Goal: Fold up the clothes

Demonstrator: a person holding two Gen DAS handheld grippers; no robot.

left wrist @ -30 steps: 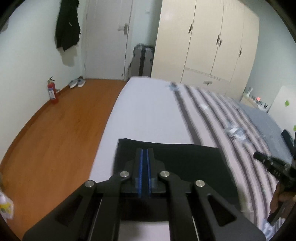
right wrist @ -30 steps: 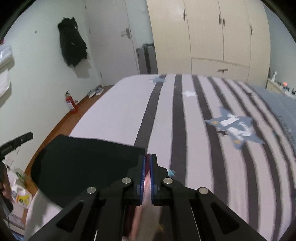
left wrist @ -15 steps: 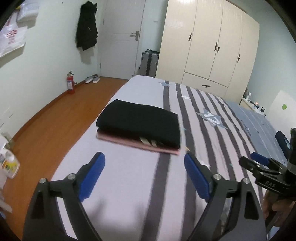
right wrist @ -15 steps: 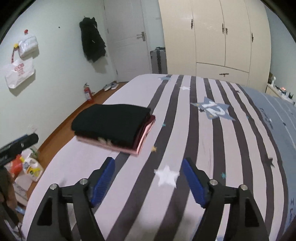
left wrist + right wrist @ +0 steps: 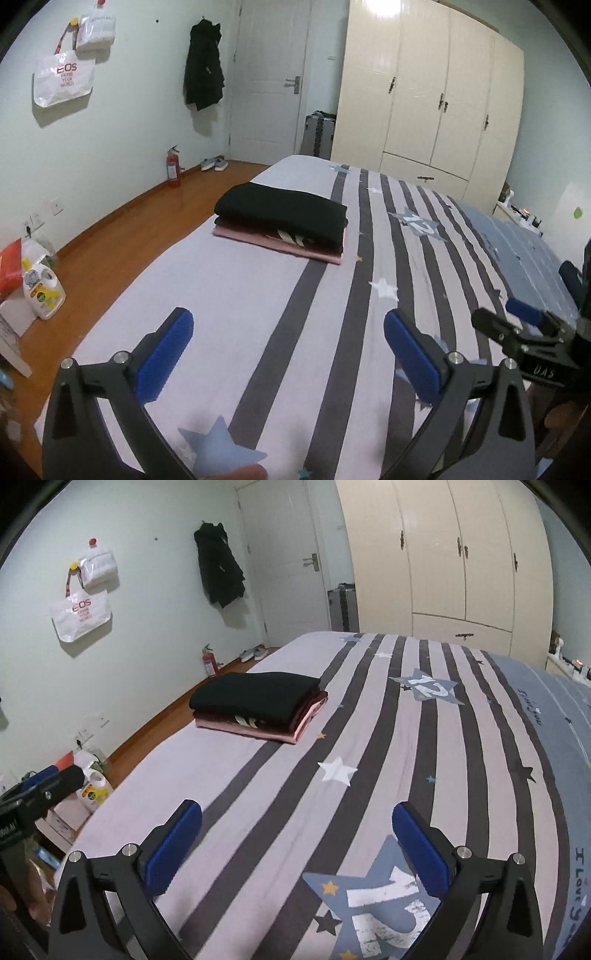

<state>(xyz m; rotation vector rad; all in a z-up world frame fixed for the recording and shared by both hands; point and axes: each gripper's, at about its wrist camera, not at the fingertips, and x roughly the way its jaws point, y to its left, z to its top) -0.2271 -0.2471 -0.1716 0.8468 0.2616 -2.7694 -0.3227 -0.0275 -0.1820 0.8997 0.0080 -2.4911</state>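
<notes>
A stack of folded clothes (image 5: 280,225) lies on the striped bed (image 5: 229,295), with a black garment on top, a dark red one under it and a pink one at the bottom. It shows in the right wrist view too, stack (image 5: 258,705) at the bed's left side. My left gripper (image 5: 288,325) hovers well back from the stack, its jaws opening wide with nothing between them. My right gripper (image 5: 297,814) is likewise opening and holds nothing. The right gripper (image 5: 517,325) shows at the left wrist view's right edge.
Wooden floor runs along the bed's left side, with a detergent bottle (image 5: 42,291) and a red fire extinguisher (image 5: 173,168) by the wall. A suitcase (image 5: 319,134) and a cream wardrobe (image 5: 424,92) stand beyond the bed. A black jacket (image 5: 203,70) hangs beside the door.
Both grippers were shut on the black garment over the stack. They let go, opened wide and drew back along the bed, leaving the garment folded on top.
</notes>
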